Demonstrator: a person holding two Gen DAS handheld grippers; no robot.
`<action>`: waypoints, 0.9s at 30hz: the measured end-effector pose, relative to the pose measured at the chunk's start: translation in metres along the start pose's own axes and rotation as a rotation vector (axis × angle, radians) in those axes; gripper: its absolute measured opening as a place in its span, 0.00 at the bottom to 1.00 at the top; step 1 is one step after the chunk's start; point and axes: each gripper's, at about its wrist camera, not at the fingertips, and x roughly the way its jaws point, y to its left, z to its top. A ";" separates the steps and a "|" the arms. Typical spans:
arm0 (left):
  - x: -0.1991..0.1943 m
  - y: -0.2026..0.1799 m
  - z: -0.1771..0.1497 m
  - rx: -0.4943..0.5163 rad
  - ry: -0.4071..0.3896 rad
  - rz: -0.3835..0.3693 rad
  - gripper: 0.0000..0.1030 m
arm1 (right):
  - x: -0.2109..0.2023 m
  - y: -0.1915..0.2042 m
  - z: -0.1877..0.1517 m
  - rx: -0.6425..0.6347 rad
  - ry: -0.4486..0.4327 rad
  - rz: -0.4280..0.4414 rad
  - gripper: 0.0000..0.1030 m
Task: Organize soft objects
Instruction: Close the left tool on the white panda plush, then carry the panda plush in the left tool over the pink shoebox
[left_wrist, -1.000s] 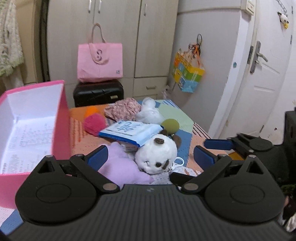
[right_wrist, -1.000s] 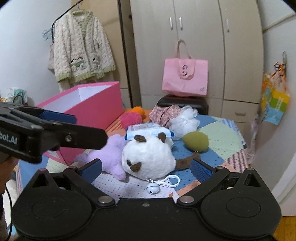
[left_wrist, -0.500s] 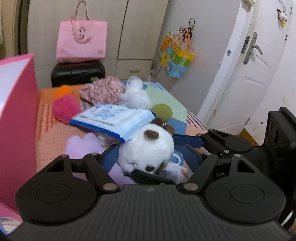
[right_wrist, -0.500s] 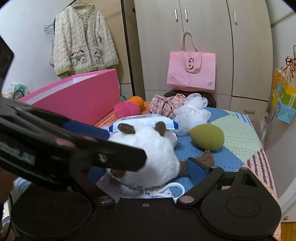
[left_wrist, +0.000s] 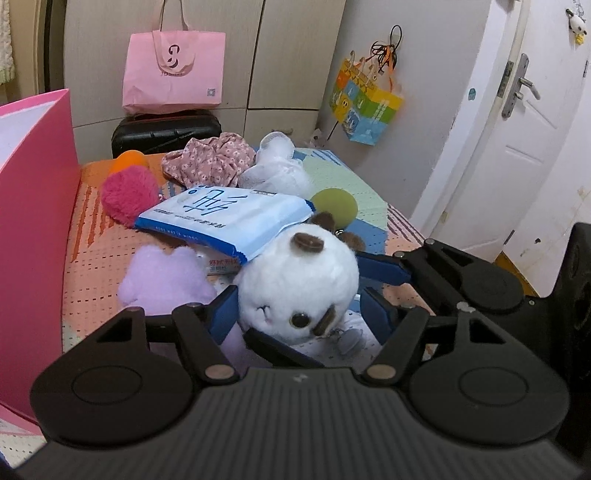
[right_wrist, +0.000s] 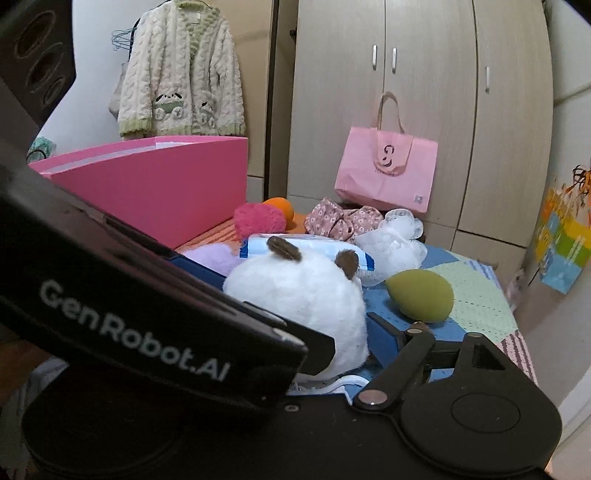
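A white plush panda head (left_wrist: 299, 284) with brown ears lies on the patchwork table, also in the right wrist view (right_wrist: 299, 306). My left gripper (left_wrist: 299, 314) is open, its blue fingers on either side of the panda. My right gripper (left_wrist: 310, 306) comes in from the right; its blue fingers (left_wrist: 380, 267) straddle the same panda and look open. In the right wrist view the left gripper's body hides the right gripper's left finger. A purple plush (left_wrist: 166, 277) lies left of the panda. A blue wipes pack (left_wrist: 225, 218) rests on both.
A pink box (left_wrist: 33, 206) stands open at the left. Behind lie a magenta pompom (left_wrist: 129, 194), an orange ball (left_wrist: 129, 160), floral cloth (left_wrist: 210, 162), a white mesh puff (left_wrist: 277, 170) and a green sponge (right_wrist: 421, 293). A white clip lies under the panda.
Both grippers have moved in on the panda. The left gripper's fingers now flank it and the right gripper's fingers reach around it from the right.
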 end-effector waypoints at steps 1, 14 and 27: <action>-0.001 0.001 -0.001 -0.001 -0.002 -0.007 0.67 | -0.002 -0.001 0.000 0.009 -0.002 -0.001 0.82; -0.017 -0.016 -0.007 0.000 0.000 -0.024 0.66 | -0.025 0.000 0.000 0.058 -0.022 -0.007 0.78; -0.044 -0.024 -0.004 -0.023 0.038 -0.002 0.64 | -0.045 0.001 0.007 0.124 0.015 0.050 0.78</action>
